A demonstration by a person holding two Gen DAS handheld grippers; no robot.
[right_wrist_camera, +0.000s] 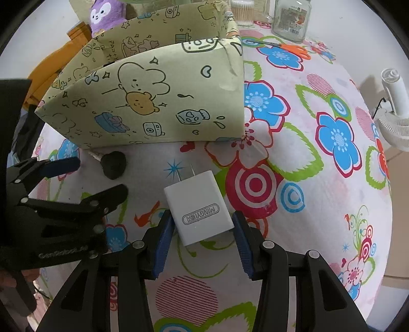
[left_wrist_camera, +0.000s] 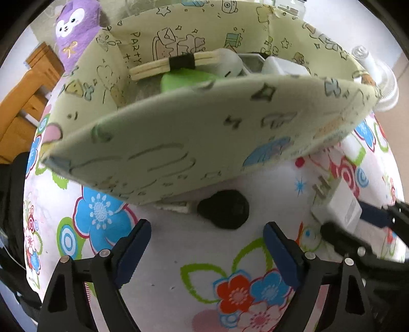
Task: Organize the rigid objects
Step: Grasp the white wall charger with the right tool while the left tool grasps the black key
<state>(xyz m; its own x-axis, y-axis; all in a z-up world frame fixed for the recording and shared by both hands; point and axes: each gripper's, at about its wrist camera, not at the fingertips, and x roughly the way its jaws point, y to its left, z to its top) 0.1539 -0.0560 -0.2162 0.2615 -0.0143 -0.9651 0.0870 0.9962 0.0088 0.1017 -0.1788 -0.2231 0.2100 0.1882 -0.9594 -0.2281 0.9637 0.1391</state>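
A white plug charger (right_wrist_camera: 200,206) lies on the flowered tablecloth, and my right gripper (right_wrist_camera: 202,222) is shut on it, blue pads against its two sides. The charger (left_wrist_camera: 337,206) and the right gripper (left_wrist_camera: 358,224) also show at the right edge of the left wrist view. A black knob-shaped piece (left_wrist_camera: 225,209) with a pale stem rests just in front of the green cartoon-print box (left_wrist_camera: 179,132). My left gripper (left_wrist_camera: 207,229) hangs open just short of the knob (right_wrist_camera: 113,163), touching nothing. The box (right_wrist_camera: 153,102) holds a banded bundle of pale sticks (left_wrist_camera: 176,63), a green item and white items.
A purple plush toy (left_wrist_camera: 74,28) sits behind the box. A glass jar (right_wrist_camera: 291,20), a tub of cotton swabs (right_wrist_camera: 242,11) and orange scissors (right_wrist_camera: 294,49) lie at the far right. A white fan (right_wrist_camera: 396,109) stands off the table's right edge, a wooden chair (left_wrist_camera: 23,102) at left.
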